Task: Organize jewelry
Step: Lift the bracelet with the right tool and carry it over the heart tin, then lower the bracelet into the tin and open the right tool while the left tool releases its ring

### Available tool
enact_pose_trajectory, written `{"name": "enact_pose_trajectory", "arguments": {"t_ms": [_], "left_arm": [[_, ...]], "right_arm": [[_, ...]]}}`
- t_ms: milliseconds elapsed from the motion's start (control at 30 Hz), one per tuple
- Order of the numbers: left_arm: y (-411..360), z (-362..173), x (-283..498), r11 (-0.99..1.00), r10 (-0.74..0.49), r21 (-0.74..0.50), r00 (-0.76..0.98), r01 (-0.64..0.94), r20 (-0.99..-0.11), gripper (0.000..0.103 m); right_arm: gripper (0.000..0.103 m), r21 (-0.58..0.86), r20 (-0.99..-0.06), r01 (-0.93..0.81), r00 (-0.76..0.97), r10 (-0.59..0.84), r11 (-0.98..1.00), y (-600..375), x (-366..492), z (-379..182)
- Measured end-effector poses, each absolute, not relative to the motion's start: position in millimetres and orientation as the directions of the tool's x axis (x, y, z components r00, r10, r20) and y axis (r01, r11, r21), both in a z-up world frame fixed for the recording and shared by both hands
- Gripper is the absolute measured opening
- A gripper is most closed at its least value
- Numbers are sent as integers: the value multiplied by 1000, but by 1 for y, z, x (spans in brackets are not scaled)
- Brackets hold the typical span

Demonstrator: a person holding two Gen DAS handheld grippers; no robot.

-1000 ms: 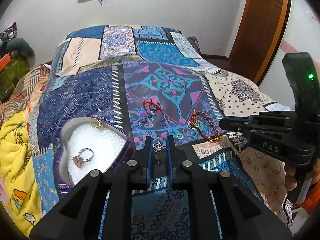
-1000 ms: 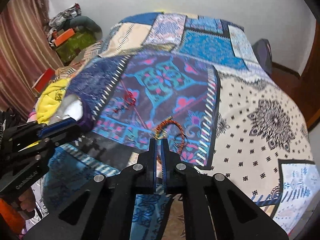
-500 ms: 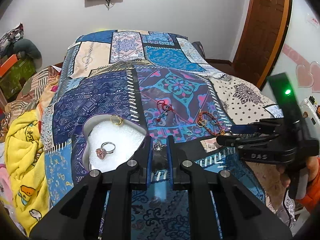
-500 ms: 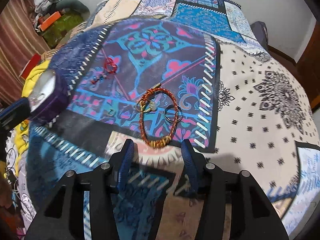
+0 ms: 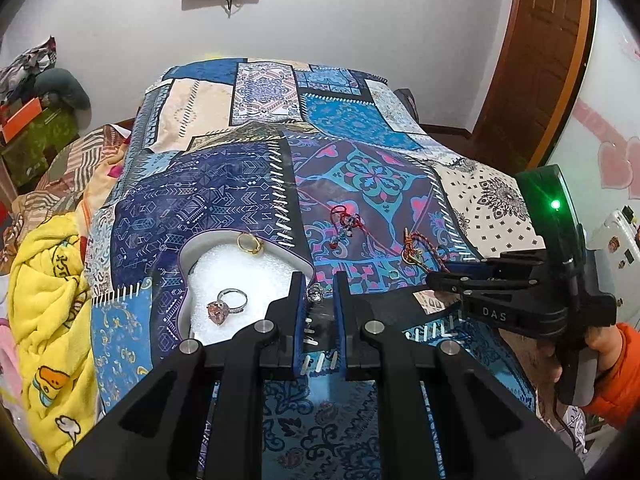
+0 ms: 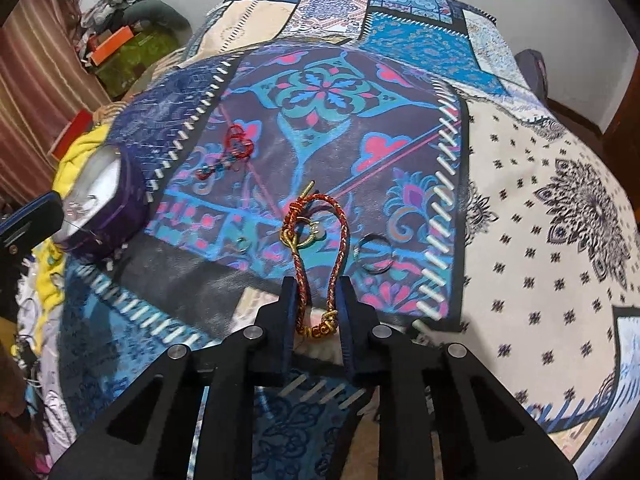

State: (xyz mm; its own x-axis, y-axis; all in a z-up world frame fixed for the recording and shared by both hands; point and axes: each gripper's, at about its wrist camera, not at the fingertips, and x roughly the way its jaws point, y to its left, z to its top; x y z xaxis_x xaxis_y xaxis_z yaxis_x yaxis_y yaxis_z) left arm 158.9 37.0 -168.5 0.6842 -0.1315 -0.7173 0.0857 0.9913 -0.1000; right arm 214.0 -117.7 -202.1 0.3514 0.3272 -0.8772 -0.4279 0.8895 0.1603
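Right wrist view: right gripper (image 6: pixel 319 300), fingers spread, has dropped astride the braided bracelet (image 6: pixel 318 248) beside the box (image 6: pixel 116 208); pinch next.

We see even, fairly bright indoor light on the bed (image 5: pixel 280 184); fisheye bending and dark vignette ring both views, and its patchwork blurs slightly in the right wrist view.

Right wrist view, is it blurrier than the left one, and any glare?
Right wrist view: smeared by motion blur, worst on the bedspread stitching and the white tray, whose foam looks washed out. Left wrist view: sharper, rings in the tray crisp; fisheye bending and dark corner vignetting in both.
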Motion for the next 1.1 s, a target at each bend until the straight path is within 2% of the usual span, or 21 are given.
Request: {"name": "enact_pose_trajectory", "arguments": {"t_ms": [267,567,733,933,1100], "left_arm": [[47,-158,150,993,-118,-97,707,71,-697,12],[67,-135,133,996,-80,-88,753,30,-653,12],[81,-126,131,996,-59,-88,768,3,-638,12],[91,-120,133,995,-62,-97,775,1,-629,12],[94,-131,140,996,-60,-86,755,4,-653,12]], "right_arm": [[16,188,-843,-458,379,382,869,-109,189,-174],[16,196,-755,-539,450,477,819,-81,176,-120],[16,211,-721,-592,442,533,777,-55,174,-108],[16,215,-726,-633,406,556,743,-21,180,-115],[16,209,-766,-663,346,542,719,-1,191,-131]]}}
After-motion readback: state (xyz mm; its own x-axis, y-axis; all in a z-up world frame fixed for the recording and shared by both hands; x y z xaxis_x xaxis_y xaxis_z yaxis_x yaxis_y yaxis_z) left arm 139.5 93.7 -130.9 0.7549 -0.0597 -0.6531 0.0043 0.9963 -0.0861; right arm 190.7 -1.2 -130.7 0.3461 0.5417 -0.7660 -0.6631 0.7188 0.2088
